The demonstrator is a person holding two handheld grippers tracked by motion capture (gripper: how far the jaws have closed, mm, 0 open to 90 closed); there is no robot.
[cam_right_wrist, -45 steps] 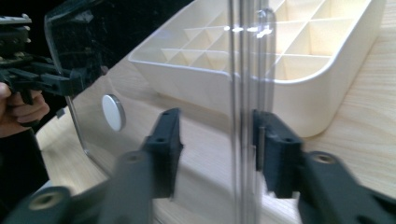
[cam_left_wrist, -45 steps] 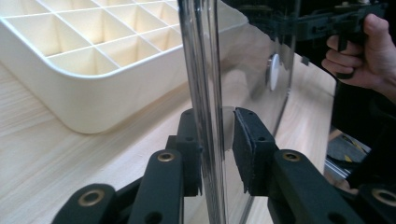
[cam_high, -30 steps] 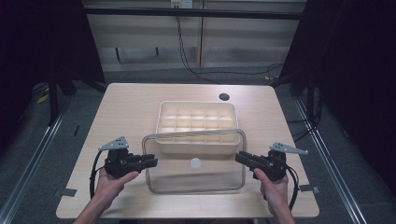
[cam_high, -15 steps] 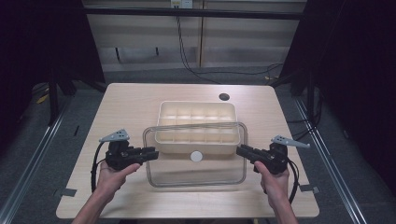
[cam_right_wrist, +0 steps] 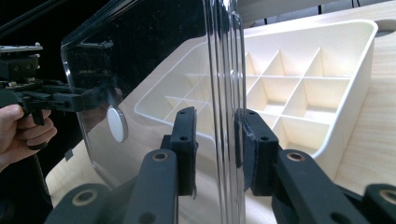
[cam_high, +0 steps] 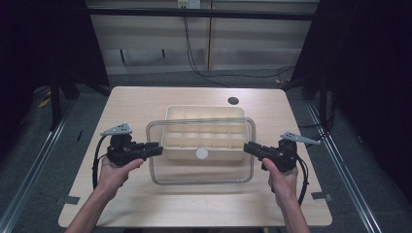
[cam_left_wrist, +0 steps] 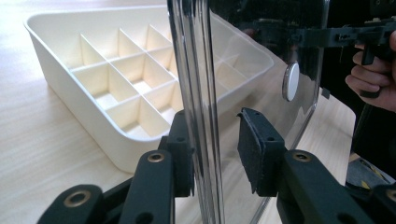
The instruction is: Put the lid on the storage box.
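At 9 o'clock on the table (cam_high: 145, 102), the left gripper (cam_high: 154, 150) sits on the left edge of the clear lid (cam_high: 201, 170). In the left gripper view its 2 jaws straddle that edge: the left pad seems to touch the rim, while the right pad stands off with a visible gap, though glare makes the contact hard to judge. Those jaws have just been opening, with the lid's edge between them. Toward the centre, the lid hangs over the near half of the cream divided tray (cam_high: 204, 112), with its white round knob (cam_high: 201, 153) in front of the tray's near wall. Compared with 1 second ago, the lid has shifted toward 12 o'clock and now overlaps more of the tray, and both hands have come up with it. At 3 o'clock, the right gripper (cam_high: 248, 147) is clamped on the lid's right edge, both pads pressed against the rim.
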